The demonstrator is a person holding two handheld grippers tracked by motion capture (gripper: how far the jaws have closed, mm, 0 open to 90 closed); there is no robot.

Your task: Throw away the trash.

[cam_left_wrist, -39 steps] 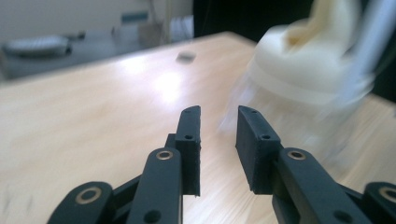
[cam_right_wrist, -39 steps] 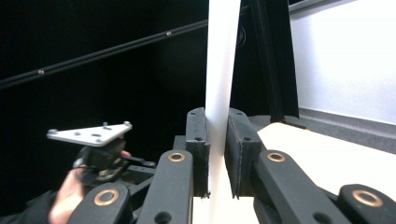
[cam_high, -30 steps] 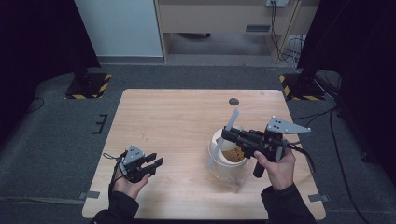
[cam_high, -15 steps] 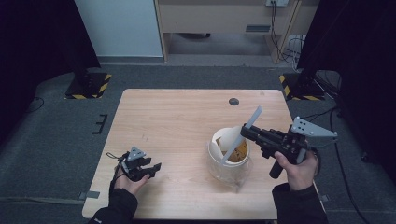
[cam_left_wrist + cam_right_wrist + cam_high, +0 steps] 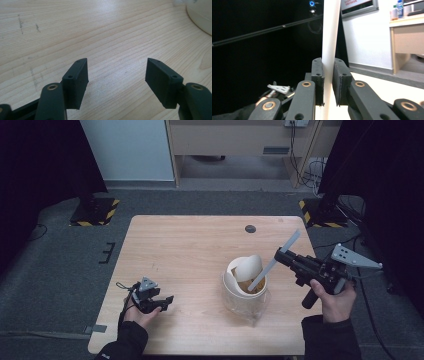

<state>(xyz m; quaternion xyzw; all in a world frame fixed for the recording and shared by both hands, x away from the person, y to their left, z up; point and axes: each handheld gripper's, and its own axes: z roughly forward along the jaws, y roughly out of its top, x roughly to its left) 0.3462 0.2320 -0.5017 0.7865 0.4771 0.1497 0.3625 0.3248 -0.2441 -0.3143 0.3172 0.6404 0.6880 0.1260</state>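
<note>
**High view: white strip pinched over tub**

Right gripper (image 5: 281, 256) at four o'clock on the tabletop (image 5: 190, 250), fingers (image 5: 318, 75) clamped on a flat white strip (image 5: 272, 265) slanting down into the white tub (image 5: 245, 287) at five o'clock. Strip upright between the pads in the right gripper view. Left gripper (image 5: 167, 301) low at seven o'clock, well apart from the tub, fingers (image 5: 76, 77) spread over bare wood, having just been opening, nothing between them.
</note>
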